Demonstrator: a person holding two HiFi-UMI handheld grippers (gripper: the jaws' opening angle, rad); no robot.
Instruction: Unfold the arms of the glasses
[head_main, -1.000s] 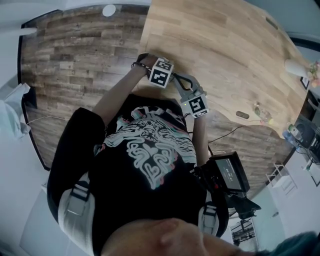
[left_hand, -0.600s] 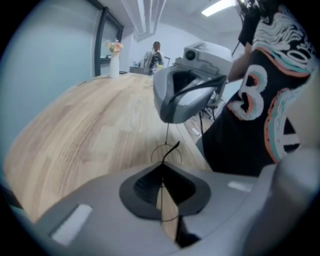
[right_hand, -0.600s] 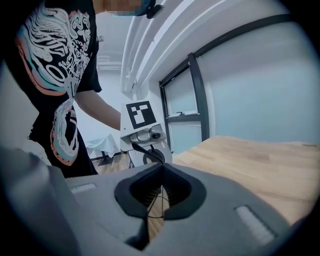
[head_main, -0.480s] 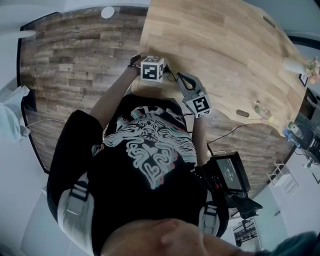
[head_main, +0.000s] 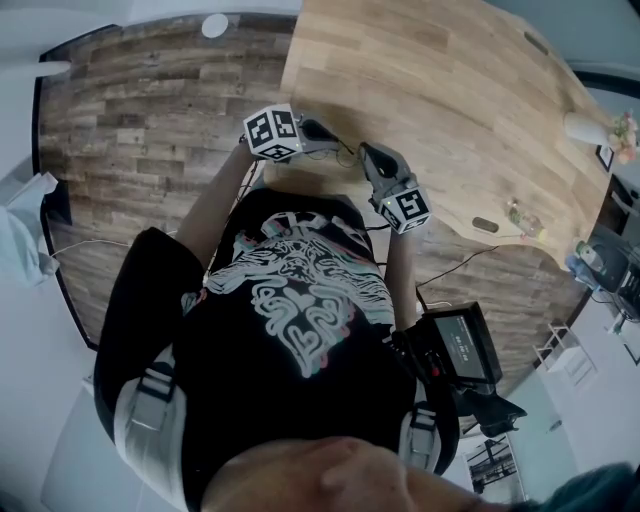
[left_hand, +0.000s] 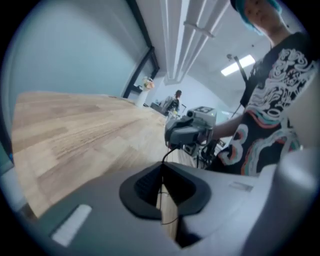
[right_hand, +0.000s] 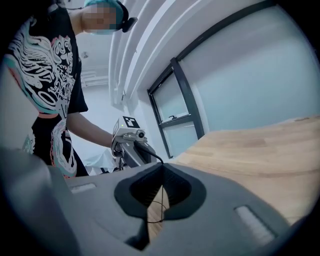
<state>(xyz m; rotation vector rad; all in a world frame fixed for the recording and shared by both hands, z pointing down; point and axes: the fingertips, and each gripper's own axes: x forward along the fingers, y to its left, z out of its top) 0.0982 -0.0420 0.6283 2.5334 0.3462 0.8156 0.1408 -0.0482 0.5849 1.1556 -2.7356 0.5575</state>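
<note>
Wooden table (head_main: 440, 90) below both grippers. Left gripper (left_hand: 161, 170) jaws pressed together, pinching thin dark wire of glasses (left_hand: 168, 155). Right gripper (right_hand: 161, 172) jaws likewise clamped on it. Glasses hang between grippers, near table edge.

Overhead head view, gripper views share table (left_hand: 75, 130)

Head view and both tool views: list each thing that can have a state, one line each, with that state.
glasses, held between the left tool and the right tool, by the table edge; frame too thin to tell whether the arms are unfolded
left tool, shut on the glasses
right tool, shut on the glasses
</note>
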